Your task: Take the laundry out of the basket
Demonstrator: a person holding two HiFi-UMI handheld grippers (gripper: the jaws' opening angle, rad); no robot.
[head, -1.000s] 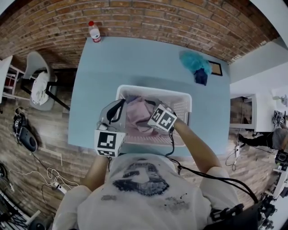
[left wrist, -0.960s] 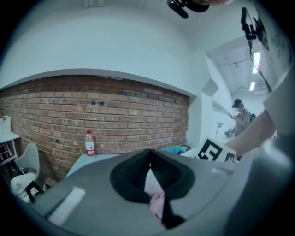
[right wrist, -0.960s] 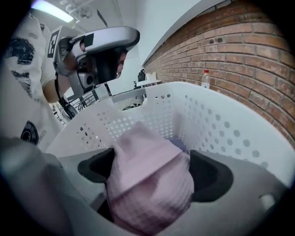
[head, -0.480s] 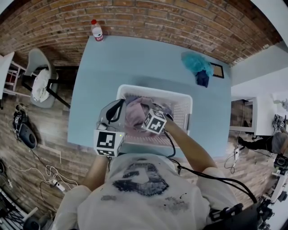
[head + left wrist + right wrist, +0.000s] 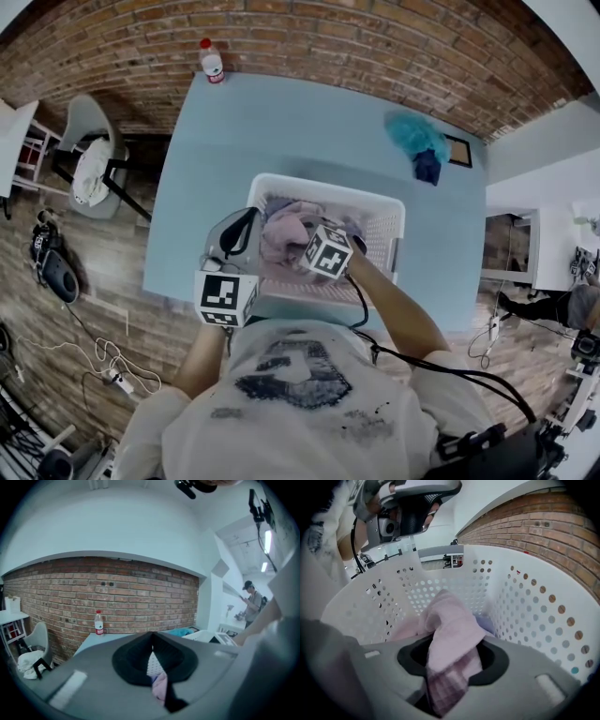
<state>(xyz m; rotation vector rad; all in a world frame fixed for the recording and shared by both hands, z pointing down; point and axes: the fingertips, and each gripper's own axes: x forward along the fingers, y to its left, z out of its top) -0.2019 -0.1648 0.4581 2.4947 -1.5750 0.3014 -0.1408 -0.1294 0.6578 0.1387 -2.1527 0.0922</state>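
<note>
A white perforated laundry basket (image 5: 384, 212) stands on the light blue table (image 5: 253, 131), close to me. Pink laundry (image 5: 284, 234) lies heaped inside it. My right gripper (image 5: 314, 246) reaches down into the basket. Its jaws have just been closing, and in the right gripper view a fold of the pink cloth (image 5: 450, 620) is pinched between them, the right gripper (image 5: 451, 645) shut on it. My left gripper (image 5: 246, 225) hovers at the basket's left rim. In the left gripper view its tips (image 5: 151, 634) meet with nothing held.
A water bottle (image 5: 212, 62) stands at the table's far left corner. A teal cloth (image 5: 411, 136) and a dark blue piece (image 5: 427, 167) lie at the far right. A chair with a white cloth (image 5: 89, 164) stands left of the table. Brick wall lies beyond.
My right gripper has sunk deeper into the basket and shifted left, and its jaws have closed on the pink cloth. The left gripper has stayed put.
</note>
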